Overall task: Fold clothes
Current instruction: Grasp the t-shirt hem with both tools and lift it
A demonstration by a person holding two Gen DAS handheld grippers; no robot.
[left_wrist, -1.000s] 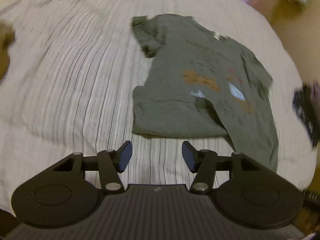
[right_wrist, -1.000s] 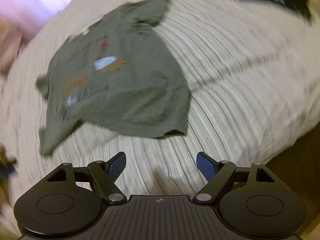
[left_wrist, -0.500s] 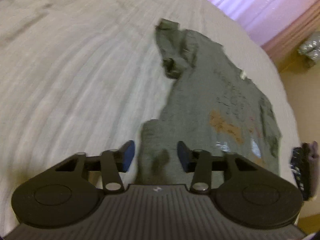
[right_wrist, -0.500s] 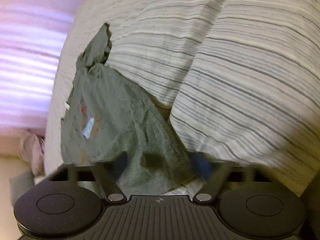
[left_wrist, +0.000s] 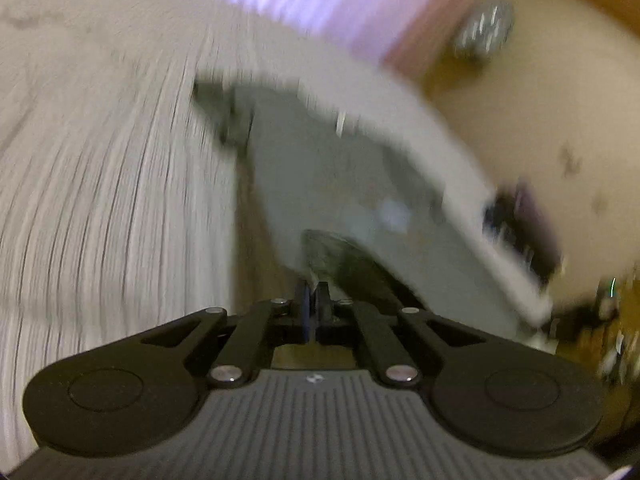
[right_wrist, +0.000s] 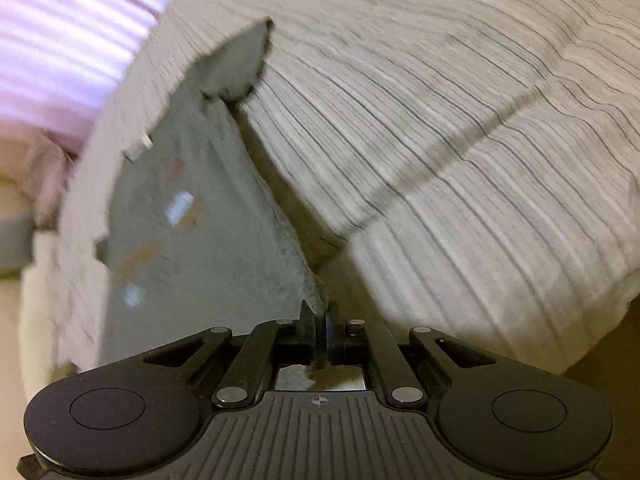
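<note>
Both grippers, left [left_wrist: 313, 305] and right [right_wrist: 322, 322], were clenched on the shirt [right_wrist: 208, 216] hem; a hard tug risked one thin pinch slipping free

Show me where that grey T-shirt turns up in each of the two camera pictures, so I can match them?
Left wrist view: the grey T-shirt fills the middle, running from the shut jaws up to a sleeve at upper left.
Right wrist view: the T-shirt sits left of centre, rising from the shut jaws to a sleeve near the top.
Shared landmark: the striped bedding under it; also the small white neck label.
</note>
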